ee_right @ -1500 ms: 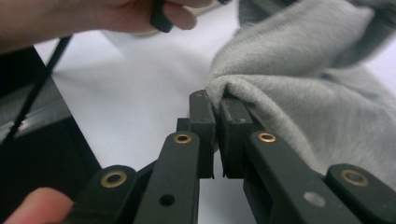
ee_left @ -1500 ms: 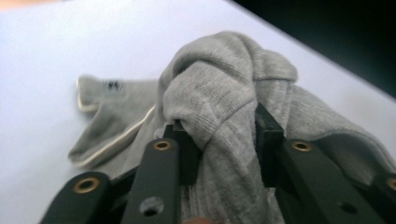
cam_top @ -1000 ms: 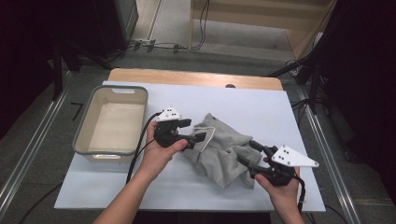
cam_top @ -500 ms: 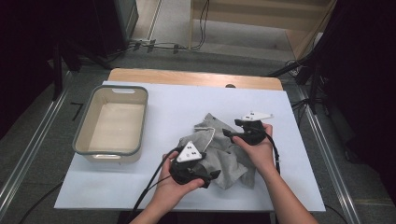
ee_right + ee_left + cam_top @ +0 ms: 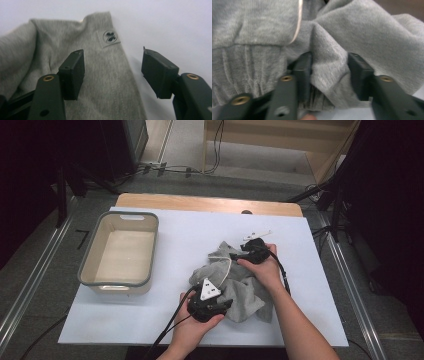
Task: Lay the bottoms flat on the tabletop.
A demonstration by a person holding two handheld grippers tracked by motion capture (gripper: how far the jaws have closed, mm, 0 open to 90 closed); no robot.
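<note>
The grey garment (image 5: 235,285) is lying crumpled on the white surface (image 5: 165,320), right of the tub (image 5: 120,252) and well apart from it. The left tongs (image 5: 329,75) are at its near edge, and their jaws have just been closing around a raised fold by the ribbed hem; the cloth is sitting between the pads, which look to be pinching it. The right tongs (image 5: 113,72) are standing partly open over the far end, astride a flat strip of fabric beside the small clover patch (image 5: 110,37), not yet gripping; their jaws have just been narrowing.

To do this well, I judge the left should be keeping its bite on one layer of hem only. The right should be lowering until one pad is sliding under the strip's edge, then closing, so both ends can be drawn apart.

The heap is running diagonally, from the near hem toward the far right corner; its true long axis is hard to tell while bunched.
</note>
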